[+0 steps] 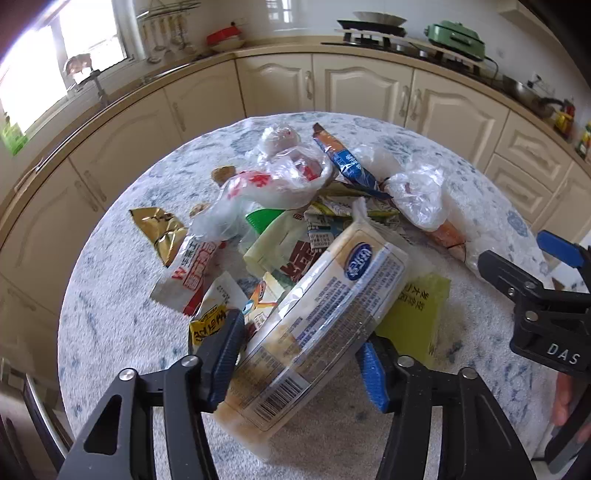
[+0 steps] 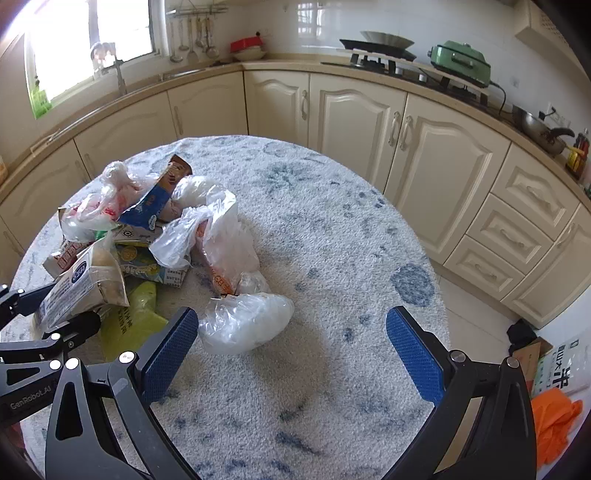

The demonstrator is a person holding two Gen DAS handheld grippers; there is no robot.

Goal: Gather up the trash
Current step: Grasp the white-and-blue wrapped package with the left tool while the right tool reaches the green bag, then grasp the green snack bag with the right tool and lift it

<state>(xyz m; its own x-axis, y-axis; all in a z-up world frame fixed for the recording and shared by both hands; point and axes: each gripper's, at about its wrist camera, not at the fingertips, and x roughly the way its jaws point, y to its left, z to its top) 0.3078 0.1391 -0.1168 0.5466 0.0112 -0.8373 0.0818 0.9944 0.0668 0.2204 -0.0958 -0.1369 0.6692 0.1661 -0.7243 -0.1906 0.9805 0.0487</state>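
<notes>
Clear-wrapped food tray (image 1: pixel 321 317) clamped in left hand-held gripper (image 1: pixel 301 354).

- You are in a home kitchen: cream cabinets (image 2: pixel 436 155) run beneath a long counter (image 2: pixel 280 66).
- You see a gas hob (image 2: pixel 380 55), hanging utensils (image 2: pixel 195 37), a tap (image 2: pixel 120 74) by the window (image 2: pixel 92 33).

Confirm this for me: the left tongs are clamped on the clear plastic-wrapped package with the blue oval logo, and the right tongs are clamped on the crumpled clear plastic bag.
Half right. The left tongs do clamp the clear plastic-wrapped package with the blue oval logo. But the right tongs stand open and hold nothing: the right wrist view shows the crumpled clear plastic bag lying on the carpet beside one pad, not between the two.
</notes>
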